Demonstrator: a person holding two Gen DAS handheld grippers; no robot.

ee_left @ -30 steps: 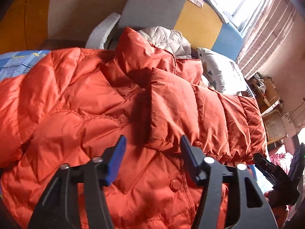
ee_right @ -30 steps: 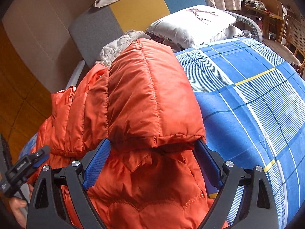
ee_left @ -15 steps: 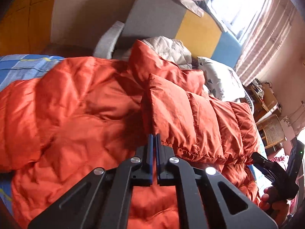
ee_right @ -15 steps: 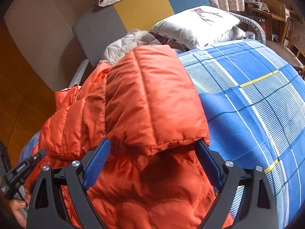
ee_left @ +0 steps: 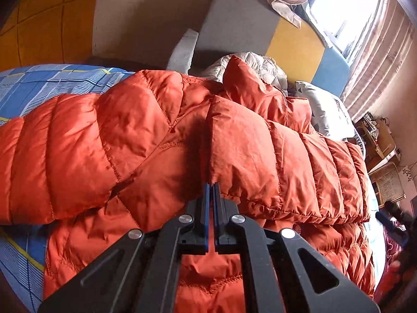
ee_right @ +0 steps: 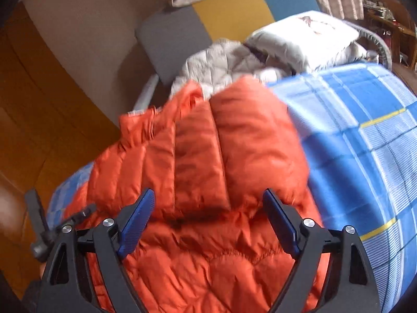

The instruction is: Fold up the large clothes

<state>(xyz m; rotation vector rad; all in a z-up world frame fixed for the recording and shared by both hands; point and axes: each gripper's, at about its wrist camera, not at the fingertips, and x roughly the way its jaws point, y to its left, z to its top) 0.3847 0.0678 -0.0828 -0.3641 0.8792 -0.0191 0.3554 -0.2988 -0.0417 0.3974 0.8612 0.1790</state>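
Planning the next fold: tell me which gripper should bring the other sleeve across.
Left, probably. The left gripper is shut, beside the unfolded sleeve spread over the blue bedsheet. The right gripper is open over the sleeve already folded across.

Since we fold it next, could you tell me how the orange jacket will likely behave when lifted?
The jacket looks puffy and quilted, so probably light but springy, apt to unfold. Its shiny shell seems slippery. The left gripper is shut at the sleeve edge; the rest would likely sag.

right gripper (ee_right: pixel 208 221) jaws apart | over orange jacket (ee_right: pixel 208 156) | blue bedspread (ee_right: pixel 365 156)
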